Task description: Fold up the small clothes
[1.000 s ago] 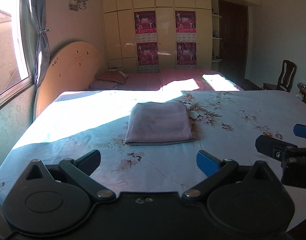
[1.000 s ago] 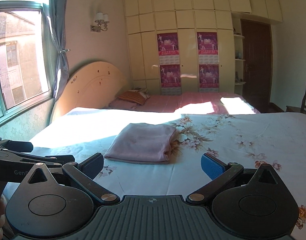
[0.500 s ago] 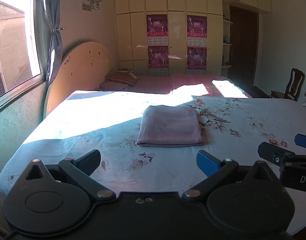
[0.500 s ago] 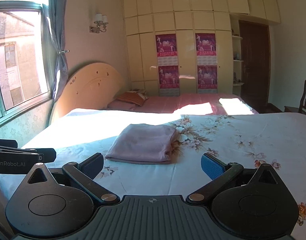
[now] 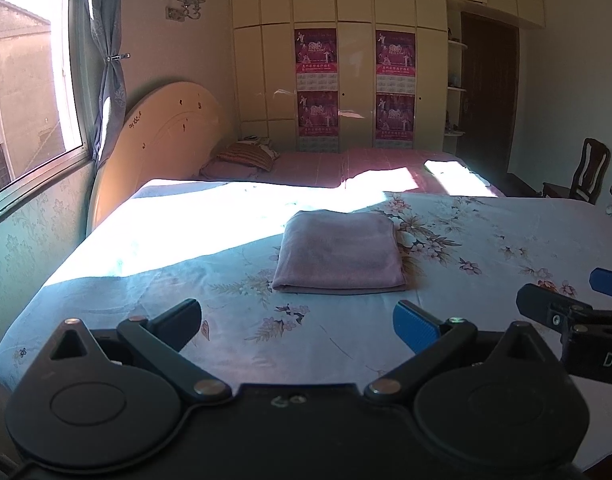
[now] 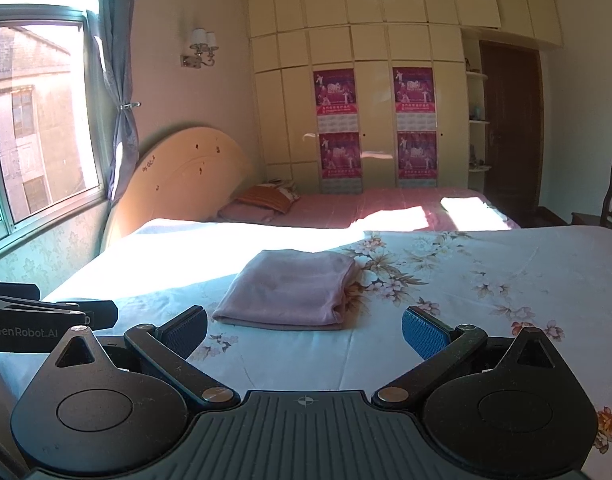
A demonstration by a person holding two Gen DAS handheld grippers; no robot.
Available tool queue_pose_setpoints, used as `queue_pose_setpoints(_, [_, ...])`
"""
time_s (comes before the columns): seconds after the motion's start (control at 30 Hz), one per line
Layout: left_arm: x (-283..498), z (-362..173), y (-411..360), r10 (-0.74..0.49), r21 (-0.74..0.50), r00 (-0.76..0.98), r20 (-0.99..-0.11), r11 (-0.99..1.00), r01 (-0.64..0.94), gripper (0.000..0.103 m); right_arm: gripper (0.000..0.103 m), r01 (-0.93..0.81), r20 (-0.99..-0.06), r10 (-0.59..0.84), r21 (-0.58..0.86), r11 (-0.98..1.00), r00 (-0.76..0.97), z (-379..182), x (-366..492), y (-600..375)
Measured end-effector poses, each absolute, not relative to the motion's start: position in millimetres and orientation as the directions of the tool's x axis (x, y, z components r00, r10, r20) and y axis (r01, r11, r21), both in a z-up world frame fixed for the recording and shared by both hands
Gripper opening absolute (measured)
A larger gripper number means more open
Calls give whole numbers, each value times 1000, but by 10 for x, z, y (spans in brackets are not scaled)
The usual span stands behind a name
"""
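Left wrist view: left gripper point(image 5: 298, 320) low in the frame, jaws wide apart, empty, held above the near part of the floral bedsheet point(image 5: 485, 240). In the centre, a little above the middle of the frame, folded pink cloth point(image 5: 339, 258), a neat flat rectangle lying on the sheet, its far edge close to the bright sun patch point(image 5: 178, 224). At the right edge, right gripper point(image 5: 569, 294), also spread open, nothing between its fingers. Compared with one second ago: cloth now higher and smaller in the frame, more of the sheet visible in front of it, window point(image 5: 26, 80) and curtain more in view at the upper left; so gripper pulled back and raised away from the cloth. Right wrist view: right gripper point(image 6: 304, 326) at the bottom, blue pads point(image 6: 423, 330) far from each other, holding nothing. Folded pink cloth point(image 6: 290, 290) just above the centre, well apart from both tools, untouched, shape unchanged from the earlier frames. At the left edge, left gripper point(image 6: 72, 310), seen from the side. Headboard point(image 6: 182, 176) behind at the middle left. Meaning for the task, as a judgement: fold of this piece finished, both tools retreating, probably end of the work on this garment or a pause before a next one; no other small garment visible on the bed.
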State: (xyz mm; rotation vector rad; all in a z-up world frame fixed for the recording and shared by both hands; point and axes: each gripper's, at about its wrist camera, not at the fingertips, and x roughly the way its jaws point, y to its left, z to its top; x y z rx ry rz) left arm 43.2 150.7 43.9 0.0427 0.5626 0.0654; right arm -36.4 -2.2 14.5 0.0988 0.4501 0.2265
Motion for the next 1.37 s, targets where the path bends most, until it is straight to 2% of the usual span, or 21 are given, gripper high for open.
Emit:
queue_pose_setpoints(0.93, [511, 408, 1466, 69, 57, 837, -543, 997, -46, 102, 102, -208, -435, 250, 142, 968, 865, 130, -306, -31])
queue_pose_setpoints(1.13, [587, 350, 1433, 36, 47, 825, -564, 999, -12, 102, 102, -200, -444, 244, 144, 969, 863, 98, -267, -61])
queue_pose_setpoints(1.3, [640, 274, 1418, 27, 48, 848, -529, 999, -2, 100, 102, -191, -461, 237, 144, 971, 855, 35, -202, -86])
queue_pose_setpoints(1.37, [738, 233, 1440, 30, 41, 838, -546, 999, -9, 100, 102, -186, -472, 232, 142, 972, 850, -7, -166, -98])
